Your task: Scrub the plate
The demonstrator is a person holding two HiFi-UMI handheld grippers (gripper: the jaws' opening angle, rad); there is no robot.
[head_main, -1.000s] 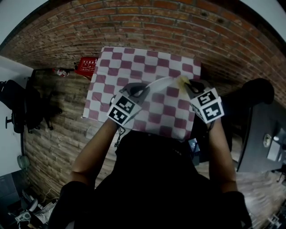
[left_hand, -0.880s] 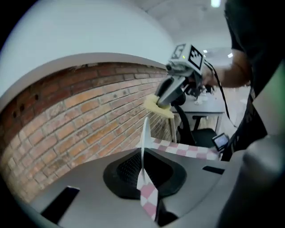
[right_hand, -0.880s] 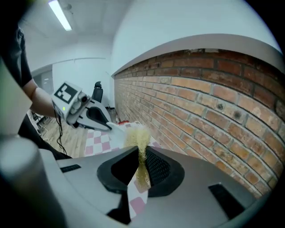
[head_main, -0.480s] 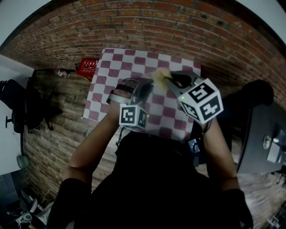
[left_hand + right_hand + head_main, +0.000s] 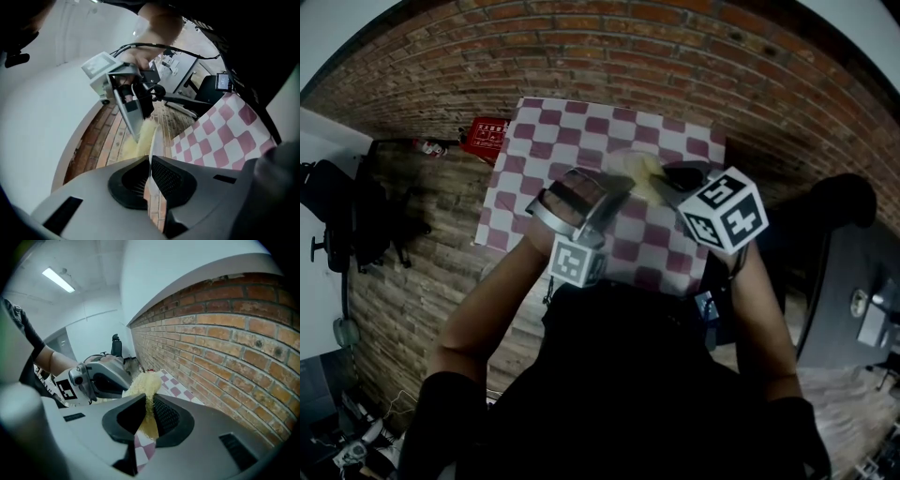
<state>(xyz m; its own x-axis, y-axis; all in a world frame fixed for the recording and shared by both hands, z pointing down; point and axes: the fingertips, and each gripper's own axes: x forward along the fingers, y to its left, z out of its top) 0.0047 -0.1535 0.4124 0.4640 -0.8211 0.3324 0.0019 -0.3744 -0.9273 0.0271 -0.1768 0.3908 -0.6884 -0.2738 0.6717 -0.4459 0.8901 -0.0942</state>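
While you hold the plate (image 5: pixel 156 140) up on its edge over the table (image 5: pixel 581 122), your left gripper (image 5: pixel 150 161) has its fingers (image 5: pixel 173 176) clamped on the rim. In the left gripper view the thin white edge runs straight out from between them, with almost no gap on either side. Your right gripper (image 5: pixel 149 406) has its fingers (image 5: pixel 166 416) shut on a pale yellow sponge (image 5: pixel 143 383), whose fluffy end sticks out past the tips. From the left gripper view, that sponge sits against the face of the plate on its left side, with the right gripper slanting down to it from above. In the head view both grippers meet over the middle of the table, left one low and near you, right one angled in from the right, the plate and sponge between them. A pink-and-white checked cloth (image 5: pixel 675 244) covers the table. A brick wall (image 5: pixel 225 333) stands close beside the right gripper, and a red object (image 5: pixel 483 138) lies just off the table's far left corner.
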